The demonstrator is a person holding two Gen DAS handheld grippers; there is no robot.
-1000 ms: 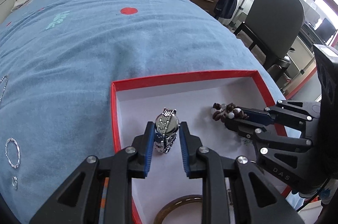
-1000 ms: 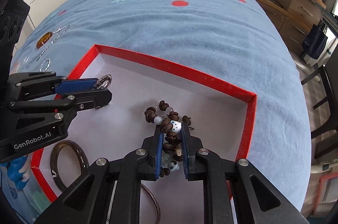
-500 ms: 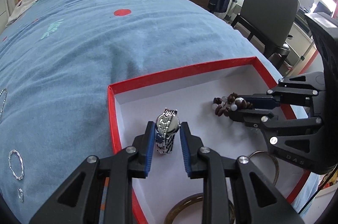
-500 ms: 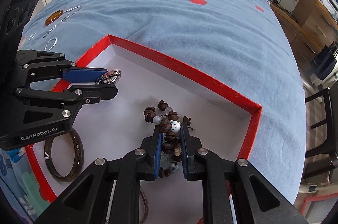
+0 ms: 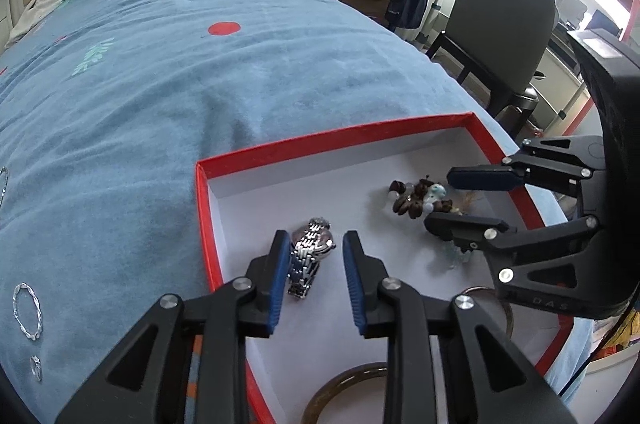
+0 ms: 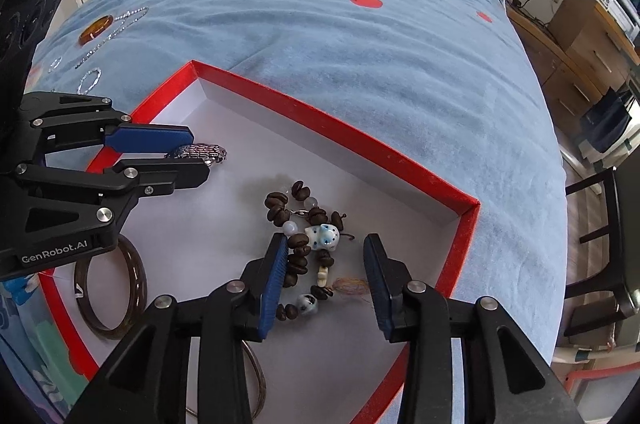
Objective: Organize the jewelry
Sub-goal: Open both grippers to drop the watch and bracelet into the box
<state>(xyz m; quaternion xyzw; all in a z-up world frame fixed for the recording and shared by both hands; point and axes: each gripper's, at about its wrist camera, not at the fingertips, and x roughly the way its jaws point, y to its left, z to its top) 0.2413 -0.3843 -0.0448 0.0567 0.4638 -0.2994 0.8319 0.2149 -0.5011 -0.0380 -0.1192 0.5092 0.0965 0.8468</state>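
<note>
Red-rimmed box (image 5: 400, 127) sits on the blue bed cover (image 5: 200, 83), lower centre of both views. Left tool (image 5: 316, 256) is parted over the box floor — silver watch (image 5: 310, 256) lies between the pads, touching the left pad, clear of the right one, so nothing is gripped. From the right wrist view the left tool (image 6: 188, 159) comes in from the left edge, watch (image 6: 200, 152) seen between its fingers.

Right tool (image 6: 326, 272) is wide apart — brown bead bracelet (image 6: 298, 236) with a white spotted charm lies on the box floor between the pads, brushing the left pad, not clamped. In the left wrist view the right tool (image 5: 470, 201) enters from the right edge, bracelet (image 5: 416, 199) just beyond its fingertips.

Dark bangle (image 6: 110, 294) lies flat in the box, lower left of the right view, partly under the left tool. Thin ring (image 5: 26, 310) rests on the cover, lower left of the left view, outside the box. Amber piece (image 6: 95, 29) and silver chain (image 6: 116, 29) lie on the cover, upper left of the right view. Grey chair (image 5: 504, 23) stands beside the bed, upper right.
</note>
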